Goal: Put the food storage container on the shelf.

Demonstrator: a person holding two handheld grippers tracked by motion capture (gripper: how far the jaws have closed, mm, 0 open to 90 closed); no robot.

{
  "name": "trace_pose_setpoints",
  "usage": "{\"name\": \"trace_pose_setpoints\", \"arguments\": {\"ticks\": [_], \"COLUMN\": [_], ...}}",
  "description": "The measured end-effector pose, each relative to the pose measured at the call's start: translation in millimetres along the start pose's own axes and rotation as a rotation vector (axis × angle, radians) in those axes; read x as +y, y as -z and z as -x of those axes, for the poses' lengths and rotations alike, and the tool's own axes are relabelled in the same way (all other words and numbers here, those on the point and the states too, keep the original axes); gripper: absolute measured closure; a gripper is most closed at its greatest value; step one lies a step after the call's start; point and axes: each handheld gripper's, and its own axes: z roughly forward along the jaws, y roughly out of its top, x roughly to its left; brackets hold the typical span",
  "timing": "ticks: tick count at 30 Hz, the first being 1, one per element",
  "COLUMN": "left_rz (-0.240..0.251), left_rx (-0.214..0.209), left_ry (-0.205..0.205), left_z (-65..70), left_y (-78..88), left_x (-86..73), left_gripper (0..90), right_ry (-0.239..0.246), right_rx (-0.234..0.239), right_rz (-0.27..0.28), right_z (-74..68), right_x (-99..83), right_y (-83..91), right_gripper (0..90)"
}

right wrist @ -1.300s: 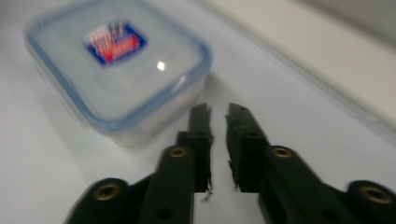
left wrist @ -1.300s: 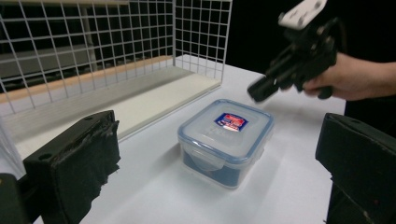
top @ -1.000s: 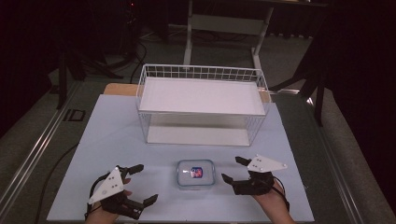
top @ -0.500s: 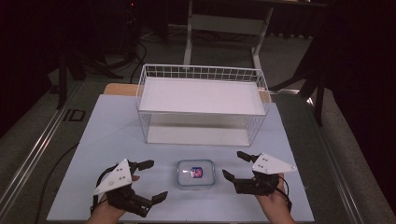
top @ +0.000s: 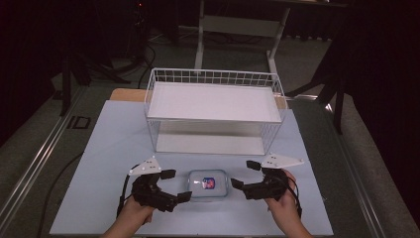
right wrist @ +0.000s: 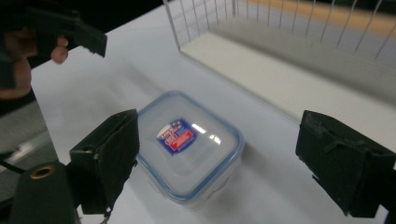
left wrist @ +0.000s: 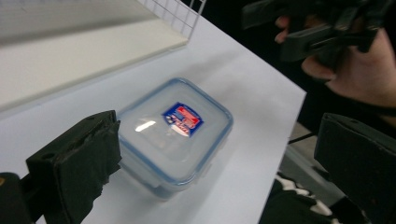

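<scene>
Container [top: 208,184] sits lidded on the surface [top: 114,148], between my left claw [top: 180,186] and right claw [top: 244,173], both wide open, gripping nothing; right's jaws just opened further. Grasping and lifting remain.

Dim surroundings, lit table [top: 114,148]; overhead glare on lid [right wrist: 187,140]; claw closeups blurred.

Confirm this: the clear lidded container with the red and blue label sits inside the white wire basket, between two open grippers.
Not inside. The high view shows the container on the table in front of the wire basket, between the open left gripper and right gripper.
</scene>
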Motion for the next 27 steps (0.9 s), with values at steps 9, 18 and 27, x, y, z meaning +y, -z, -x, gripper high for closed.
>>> {"name": "trace_pose_setpoints", "arguments": {"ticks": [9,18,27], "left_rz": [-0.022,-0.113,-0.166], "left_rx": [0.027,0.061,0.039], "left_ry": [0.097,0.320,0.457], "left_z": [-12.9,-44.8,-57.1], "left_y": [-17.4,-42.9,-53.5], "left_x": [0.0,-15.9,-25.2], "left_gripper": [1.4,1.4,2.2], "right_ry": [-0.182,-0.355,-0.513], "right_rx": [0.044,0.093,0.153], "right_rz": [-0.085,-0.160,-0.242], "right_z": [14.1,24.3,38.3], "right_x": [-11.5,-18.0,-32.7], "right_y": [-18.6,-36.5,-59.9], "right_gripper": [12.2,14.3,17.8]}}
